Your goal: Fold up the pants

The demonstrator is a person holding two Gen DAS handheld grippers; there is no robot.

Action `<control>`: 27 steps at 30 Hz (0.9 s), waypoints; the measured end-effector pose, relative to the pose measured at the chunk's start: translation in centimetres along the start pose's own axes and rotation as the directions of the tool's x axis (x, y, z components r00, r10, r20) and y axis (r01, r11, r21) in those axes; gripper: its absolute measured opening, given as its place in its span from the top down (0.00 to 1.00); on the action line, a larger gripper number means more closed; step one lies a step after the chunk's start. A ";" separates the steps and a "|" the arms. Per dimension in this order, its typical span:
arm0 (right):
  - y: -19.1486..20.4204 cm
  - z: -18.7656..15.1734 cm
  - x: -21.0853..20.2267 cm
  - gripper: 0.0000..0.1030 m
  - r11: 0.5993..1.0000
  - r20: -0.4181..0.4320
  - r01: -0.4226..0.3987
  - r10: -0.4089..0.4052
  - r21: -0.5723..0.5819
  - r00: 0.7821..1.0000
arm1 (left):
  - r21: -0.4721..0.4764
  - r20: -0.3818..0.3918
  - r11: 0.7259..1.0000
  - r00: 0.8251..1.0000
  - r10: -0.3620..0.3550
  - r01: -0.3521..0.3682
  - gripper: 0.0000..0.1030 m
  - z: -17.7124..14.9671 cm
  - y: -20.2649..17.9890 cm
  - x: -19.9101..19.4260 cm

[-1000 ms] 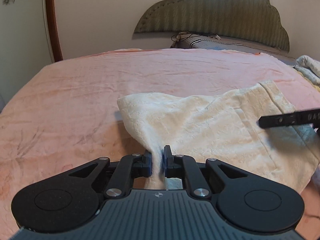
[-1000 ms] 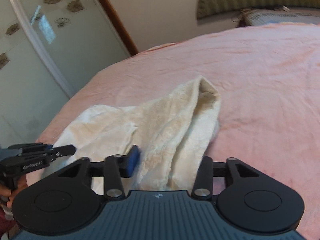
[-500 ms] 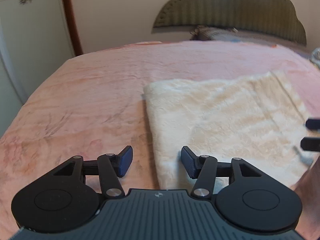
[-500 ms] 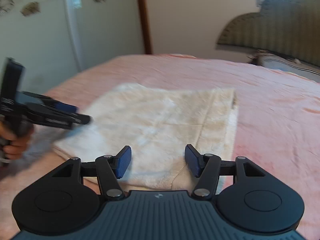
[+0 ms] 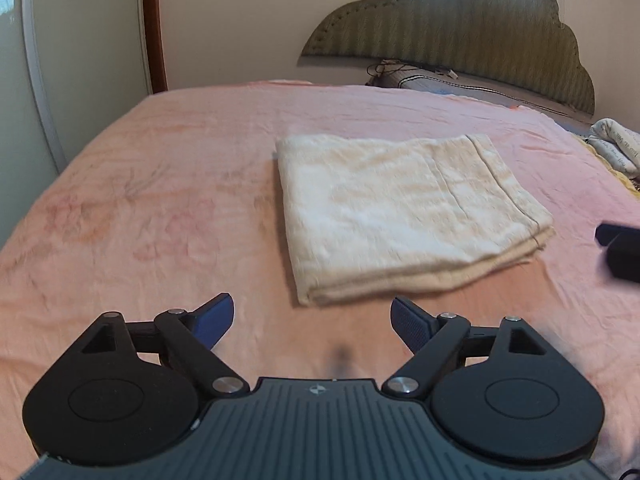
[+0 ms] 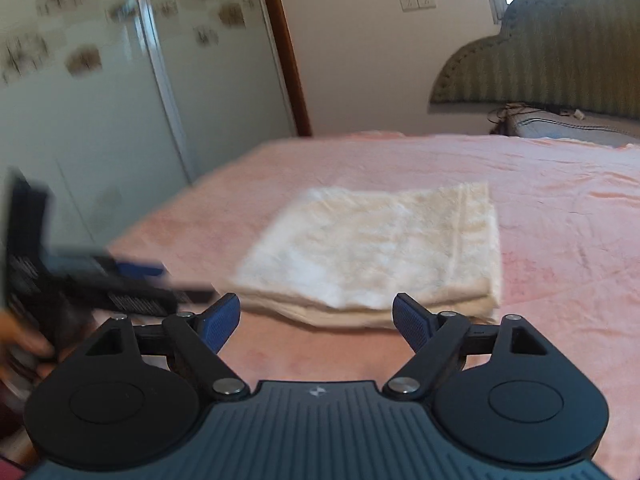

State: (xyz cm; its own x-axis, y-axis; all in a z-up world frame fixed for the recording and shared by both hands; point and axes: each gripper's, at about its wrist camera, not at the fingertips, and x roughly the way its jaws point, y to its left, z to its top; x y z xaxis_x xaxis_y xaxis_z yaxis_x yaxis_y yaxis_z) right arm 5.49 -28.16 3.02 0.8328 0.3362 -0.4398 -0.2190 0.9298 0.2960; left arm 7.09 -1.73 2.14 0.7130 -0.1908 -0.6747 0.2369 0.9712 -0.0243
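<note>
1. The pants [image 5: 404, 216] lie folded into a flat cream rectangle on the pink bed [image 5: 168, 208], ahead of both sets of jaws and touching neither.
2. The left gripper [image 5: 312, 320] has its jaws spread wide and opening, with nothing between them; only bare bedcover shows in the gap. The near corner of the pants sits just beyond the gap, ahead and slightly right.
3. The right gripper [image 6: 316, 318] also has its jaws wide and opening, with nothing clasped. The near folded edge of the pants runs across just past its blue pads [image 6: 408, 320].
4. From the left wrist, the right gripper shows only as a dark blurred block at the right edge, cut off by the frame.
5. From the right wrist, the left gripper appears to the left of the jaws as a smeared black shape with a streak of blue; its jaws cannot be made out there. A hand [image 6: 24, 344] gripping it is half cut off at the left edge.
6. The whole right wrist view is motion-blurred, so the layers of the fold are hard to count.
7. A green headboard [image 5: 460, 28] stands far ahead; a pillow [image 5: 472, 84] below it is partly hidden by the bed's far edge.
8. A pale bundle [image 5: 616, 148] at the far right is cut off.
</note>
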 end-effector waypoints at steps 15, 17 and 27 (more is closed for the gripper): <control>-1.1 -5.3 5.7 0.00 0.961 -0.046 0.276 -0.278 -0.033 0.960 | -0.011 -0.007 0.999 0.999 0.036 -0.036 0.14 -4.0 -2.3 3.3; -1.5 -6.0 5.8 0.00 0.963 -0.060 0.270 -0.271 -0.022 0.961 | 0.003 0.008 0.999 0.999 0.046 -0.046 0.14 -4.2 -2.4 3.3; -2.8 -7.2 6.4 0.00 0.949 -0.089 0.317 -0.316 -0.011 0.944 | -0.031 0.048 0.996 0.995 0.086 -0.085 0.06 -5.0 -2.4 3.8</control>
State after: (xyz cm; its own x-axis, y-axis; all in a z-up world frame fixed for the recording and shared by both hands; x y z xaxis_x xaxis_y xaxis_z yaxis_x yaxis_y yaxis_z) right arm 7.76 -27.57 -6.70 0.8104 0.0369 -0.5848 0.0503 0.9899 0.1322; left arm 5.91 -4.03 -4.08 0.7616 -0.1129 -0.6382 0.1550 0.9879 0.0103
